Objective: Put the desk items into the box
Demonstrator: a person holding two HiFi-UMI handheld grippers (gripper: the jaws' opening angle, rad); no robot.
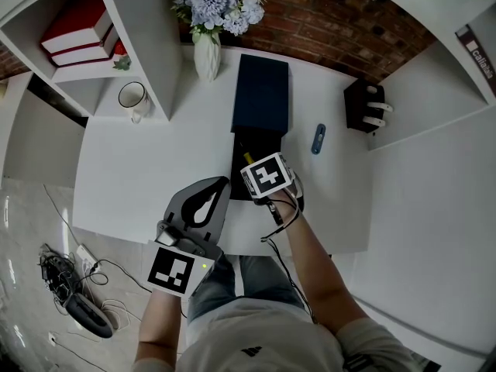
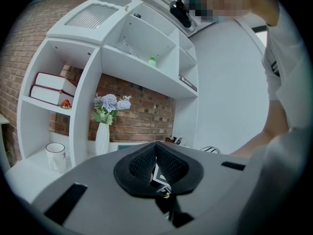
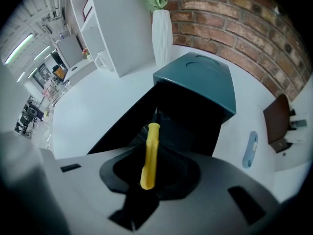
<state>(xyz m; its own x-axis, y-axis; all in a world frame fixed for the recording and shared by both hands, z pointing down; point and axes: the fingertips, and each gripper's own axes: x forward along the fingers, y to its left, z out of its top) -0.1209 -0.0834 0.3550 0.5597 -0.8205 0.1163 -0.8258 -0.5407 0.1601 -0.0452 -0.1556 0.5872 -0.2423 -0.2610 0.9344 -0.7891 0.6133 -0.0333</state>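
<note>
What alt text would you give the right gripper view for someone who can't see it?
The right gripper grips a yellow-handled tool, tip aimed into an open dark box on a white desk; a white vase stands behind.

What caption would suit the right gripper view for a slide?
Right gripper holds a yellow-handled tool in its jaws above the open dark box.
</note>
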